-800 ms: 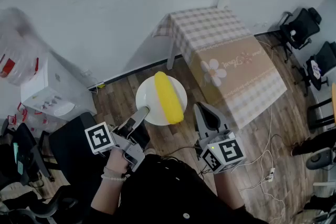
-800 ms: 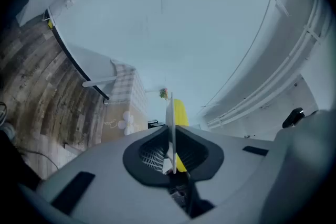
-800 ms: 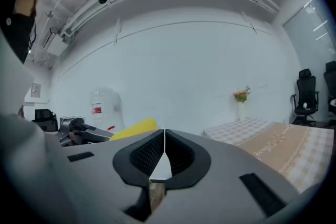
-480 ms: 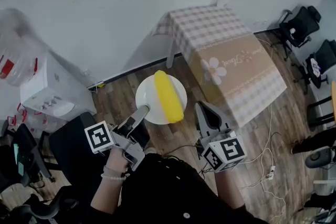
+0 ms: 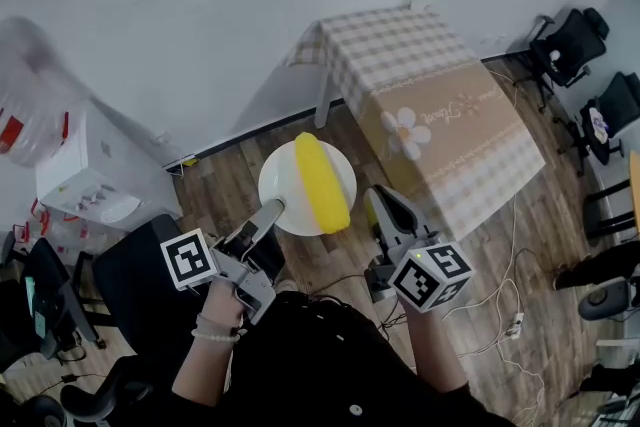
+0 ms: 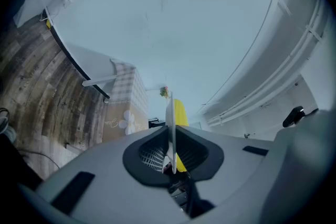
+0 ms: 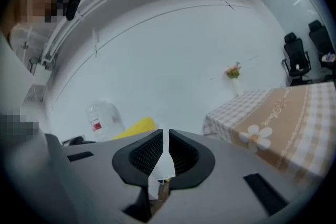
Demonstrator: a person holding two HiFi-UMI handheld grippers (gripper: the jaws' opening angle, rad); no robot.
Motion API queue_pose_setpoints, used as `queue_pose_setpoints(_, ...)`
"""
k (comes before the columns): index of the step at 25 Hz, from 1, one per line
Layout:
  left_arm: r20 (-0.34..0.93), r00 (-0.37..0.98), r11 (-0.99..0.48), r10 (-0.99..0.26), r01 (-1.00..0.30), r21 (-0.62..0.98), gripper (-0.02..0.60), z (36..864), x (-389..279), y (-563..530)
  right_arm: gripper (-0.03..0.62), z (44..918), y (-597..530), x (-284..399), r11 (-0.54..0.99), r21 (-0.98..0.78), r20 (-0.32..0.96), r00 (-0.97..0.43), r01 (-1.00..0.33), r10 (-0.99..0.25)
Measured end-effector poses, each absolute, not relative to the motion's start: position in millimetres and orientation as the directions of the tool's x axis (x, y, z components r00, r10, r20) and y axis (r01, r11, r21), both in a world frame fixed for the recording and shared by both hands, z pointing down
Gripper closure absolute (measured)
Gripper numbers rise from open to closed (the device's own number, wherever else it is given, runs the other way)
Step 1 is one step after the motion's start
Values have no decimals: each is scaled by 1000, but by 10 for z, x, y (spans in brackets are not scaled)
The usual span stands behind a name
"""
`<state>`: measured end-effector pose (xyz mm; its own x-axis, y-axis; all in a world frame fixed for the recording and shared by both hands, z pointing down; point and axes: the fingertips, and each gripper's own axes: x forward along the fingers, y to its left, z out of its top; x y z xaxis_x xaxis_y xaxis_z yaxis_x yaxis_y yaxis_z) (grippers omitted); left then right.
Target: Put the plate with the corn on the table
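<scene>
White rim is what both my sets of jaws are closed on. My left gripper (image 6: 170, 153) is almost shut, its pads pinching the plate (image 6: 170, 113) edge-on, so the rim shows as a thin upright line between them. The corn (image 6: 180, 113) shows yellow just past that line. My right gripper (image 7: 164, 152) is pressed together the same way on a white wedge that I take to be the opposite rim. In the head view that contact is harder to confirm, because the tips sit right at the plate's edge.

Seen from the head view, my left grip is at the plate's 7 o'clock and my right at about 4 o'clock. The corn lies loose on the plate, running from 12 towards 5 o'clock, with its lower end at or just over the rim near my right jaws. The plate hangs in the air above the floor (image 5: 250, 185). The table (image 5: 440, 125) is at 2 o'clock from it, well apart.

The main risk, I judge, is tilt. Two narrow pinches on a thin rim let the plate pivot if my hands rise or travel unevenly, and a round cob would then roll off the low side. A shallow right grip could also slip. The plate's underside could catch the table edge if I come in too low.
</scene>
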<state>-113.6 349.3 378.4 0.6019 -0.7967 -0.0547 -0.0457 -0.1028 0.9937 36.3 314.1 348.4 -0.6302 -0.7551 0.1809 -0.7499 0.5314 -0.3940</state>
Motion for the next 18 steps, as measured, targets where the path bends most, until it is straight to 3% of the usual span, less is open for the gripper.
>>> queue_pose_setpoints(1, -56, 603, -103, -796, -45, 994, 548, 3782, -1138, 3487, 545, 3492, 3127, 340, 531, -433, 174, -645, -729, -744)
queue_pose_setpoints(3, -59, 605, -106, -794, -42, 993, 548, 3777, -1146, 3481, 470, 3523, 3107, 281, 527, -500, 166, -674, -687, -720)
queue_pose_setpoints(10, -81, 619, -125, -781, -29, 992, 548, 3752, -1155, 3450, 468, 3624, 3047, 158, 462, -665, 151, -712, -586, -686)
queue_pose_setpoints(18, -93, 639, -137, -763, -19, 990, 548, 3746, -1227, 3396, 470, 3639, 3035, -7, 440, -711, 133, -719, -549, -682)
